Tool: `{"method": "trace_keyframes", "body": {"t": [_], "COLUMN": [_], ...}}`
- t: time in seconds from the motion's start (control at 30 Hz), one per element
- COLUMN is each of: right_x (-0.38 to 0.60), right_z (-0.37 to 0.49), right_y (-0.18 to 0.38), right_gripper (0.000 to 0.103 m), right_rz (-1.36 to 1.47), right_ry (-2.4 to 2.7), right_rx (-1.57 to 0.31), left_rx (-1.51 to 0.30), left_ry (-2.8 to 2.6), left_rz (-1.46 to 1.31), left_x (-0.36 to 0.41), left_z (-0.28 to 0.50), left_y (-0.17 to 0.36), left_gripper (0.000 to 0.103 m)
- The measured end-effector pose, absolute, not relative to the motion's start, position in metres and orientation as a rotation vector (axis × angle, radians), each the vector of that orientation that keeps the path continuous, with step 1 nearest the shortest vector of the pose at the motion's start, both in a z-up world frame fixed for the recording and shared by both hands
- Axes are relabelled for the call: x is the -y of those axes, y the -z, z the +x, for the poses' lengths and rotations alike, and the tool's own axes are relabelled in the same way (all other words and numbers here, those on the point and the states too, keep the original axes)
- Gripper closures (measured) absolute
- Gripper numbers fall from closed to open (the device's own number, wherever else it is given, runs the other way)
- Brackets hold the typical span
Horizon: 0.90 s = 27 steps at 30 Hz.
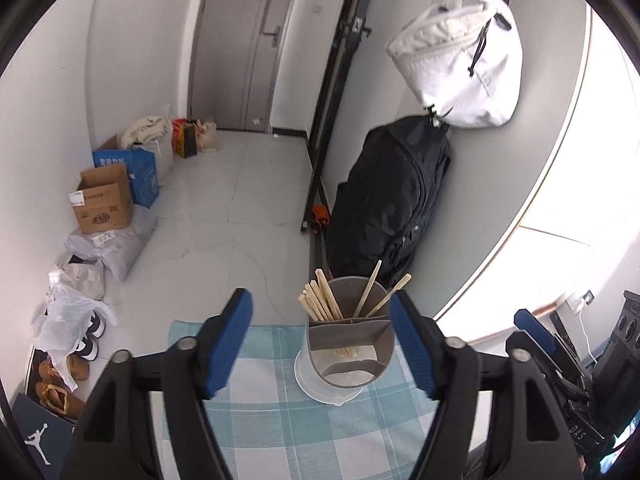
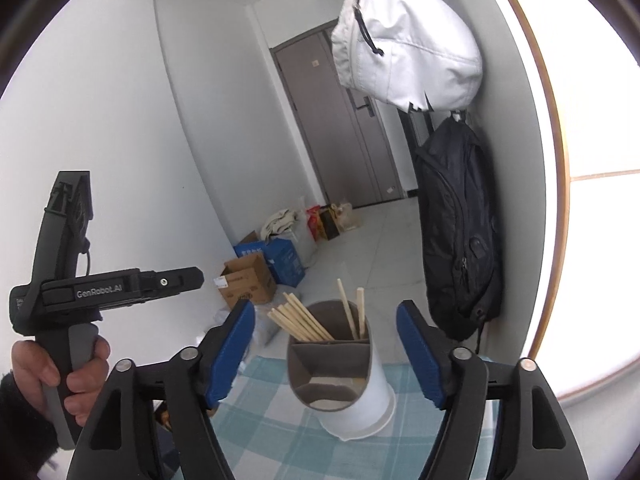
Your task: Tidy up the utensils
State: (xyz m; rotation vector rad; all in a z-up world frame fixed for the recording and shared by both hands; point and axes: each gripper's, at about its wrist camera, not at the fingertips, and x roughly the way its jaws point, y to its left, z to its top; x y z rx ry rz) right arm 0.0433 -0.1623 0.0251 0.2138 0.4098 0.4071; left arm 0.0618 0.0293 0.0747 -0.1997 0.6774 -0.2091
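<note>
Left gripper: released, empty
Right gripper: released, empty
Holder: upright on checked cloth
Chopsticks: in holder's far compartments

You are facing a white bag hanging on the wall above a black backpack that is leaning there. Cardboard boxes and a blue box are sitting along the far wall, shoes lying nearby, a grey door standing shut.
</note>
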Motion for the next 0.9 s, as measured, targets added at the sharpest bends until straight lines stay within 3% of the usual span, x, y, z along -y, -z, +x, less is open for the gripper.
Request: {"method": "trace_keyframes", "body": {"t": [0.17, 0.27, 0.5, 0.9], "right_x": [0.157, 0.155, 0.148, 0.14], "right_z": [0.017, 0.004, -0.025, -0.054], "right_y": [-0.034, -0.033, -0.026, 0.002], "right_gripper": [0.013, 0.004, 0.001, 0.0], "right_rz": [0.192, 0.185, 0.145, 0.09], "right_ry": [-0.415, -0.41, -0.411, -0.375], "right_rx": [-0.362, -0.344, -0.318, -0.267], "left_rx": [-0.59, -0.55, -0.504, -0.418], "left_ry": [0.172, 0.159, 0.129, 0.04], "left_rz": [-0.163, -0.157, -0.14, -0.129], "left_x": [-0.026, -0.025, -0.025, -0.035], "left_z": [0.038, 0.023, -0.008, -0.047], "left_y": [-0.086, -0.086, -0.076, -0.035], "left_gripper": [0.026, 0.017, 0.008, 0.007]}}
